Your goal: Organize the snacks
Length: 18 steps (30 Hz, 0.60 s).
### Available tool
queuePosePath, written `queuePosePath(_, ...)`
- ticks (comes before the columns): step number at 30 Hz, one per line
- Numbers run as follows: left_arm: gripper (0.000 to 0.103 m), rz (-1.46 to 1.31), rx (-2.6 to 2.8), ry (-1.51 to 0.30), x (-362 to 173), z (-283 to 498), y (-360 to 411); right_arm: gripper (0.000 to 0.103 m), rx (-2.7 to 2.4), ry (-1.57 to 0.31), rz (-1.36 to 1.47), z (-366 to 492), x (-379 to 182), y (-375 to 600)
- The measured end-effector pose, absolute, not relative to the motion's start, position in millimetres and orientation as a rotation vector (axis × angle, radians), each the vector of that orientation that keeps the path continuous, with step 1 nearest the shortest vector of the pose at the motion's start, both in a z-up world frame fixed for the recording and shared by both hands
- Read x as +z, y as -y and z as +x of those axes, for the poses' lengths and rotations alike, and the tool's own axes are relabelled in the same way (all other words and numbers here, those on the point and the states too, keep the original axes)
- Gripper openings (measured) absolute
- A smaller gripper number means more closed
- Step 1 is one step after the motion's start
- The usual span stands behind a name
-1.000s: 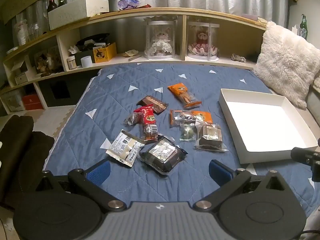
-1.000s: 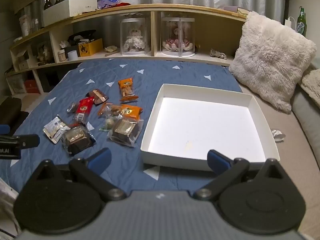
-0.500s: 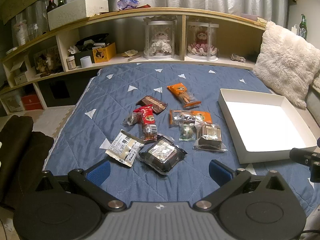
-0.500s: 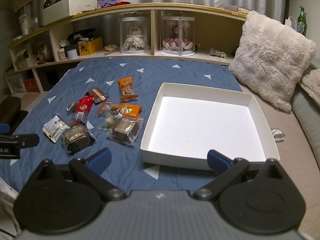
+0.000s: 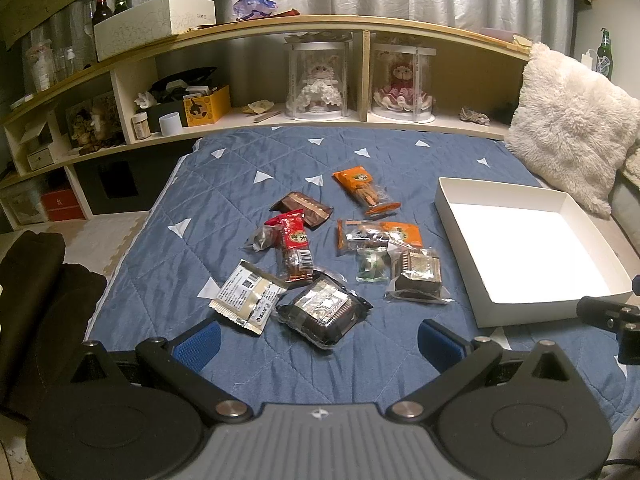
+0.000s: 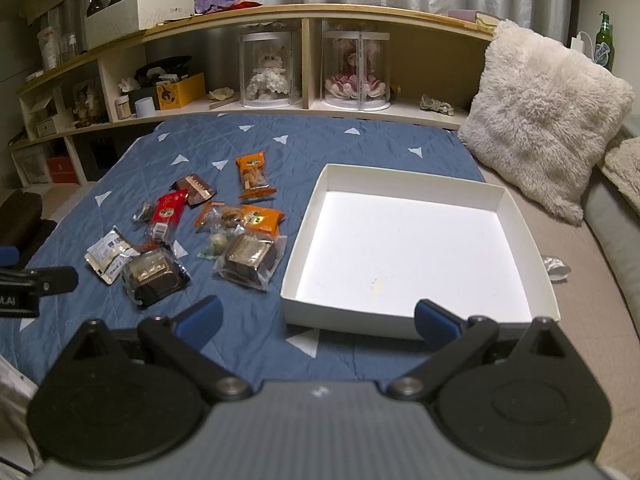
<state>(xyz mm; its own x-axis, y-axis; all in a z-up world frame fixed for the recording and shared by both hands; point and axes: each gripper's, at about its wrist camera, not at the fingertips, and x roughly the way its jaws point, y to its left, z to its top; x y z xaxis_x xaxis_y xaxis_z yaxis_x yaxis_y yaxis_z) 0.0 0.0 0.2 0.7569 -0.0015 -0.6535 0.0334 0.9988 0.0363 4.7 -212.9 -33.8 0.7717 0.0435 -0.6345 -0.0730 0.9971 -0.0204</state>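
A blue quilted bed [image 5: 224,184] carries everything. On it lies a white box [image 6: 520,236], open-topped and empty apart from a faint speck on its floor; this box is the landmark. A fluffy pillow [image 6: 540,120] leans just beyond the box's far right corner.

All the snacks lie in a loose cluster on the quilt left of the box, none inside it, so by my reading the sorting has not begun and every packet is left to move.

Nearest the box is a clear-wrapped dark cake [image 6: 250,258], its long side roughly parallel to the box's left wall. Further left, a second dark cake [image 5: 322,310] lies turned diagonally, touching a white packet [image 5: 248,297]. An orange packet [image 5: 365,192] lies furthest from the tools, its long axis slanting toward the box. A red packet [image 5: 295,246] runs lengthwise away from the camera, and a brown bar [image 5: 306,210] lies crosswise behind it.

The left tool [image 5: 316,342] hangs over the near edge of the cluster, fingers spread wide and holding nothing. The right tool [image 6: 318,320] hangs before the box's near wall, likewise spread wide and holding nothing.
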Motion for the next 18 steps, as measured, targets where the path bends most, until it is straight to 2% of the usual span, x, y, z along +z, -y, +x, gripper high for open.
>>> queuePosePath(18,0.103,0.046,-0.019,-0.713,0.1,0.1,0.0,0.103,0.064,-0.689,-0.046,4.2,-36.0,213.0)
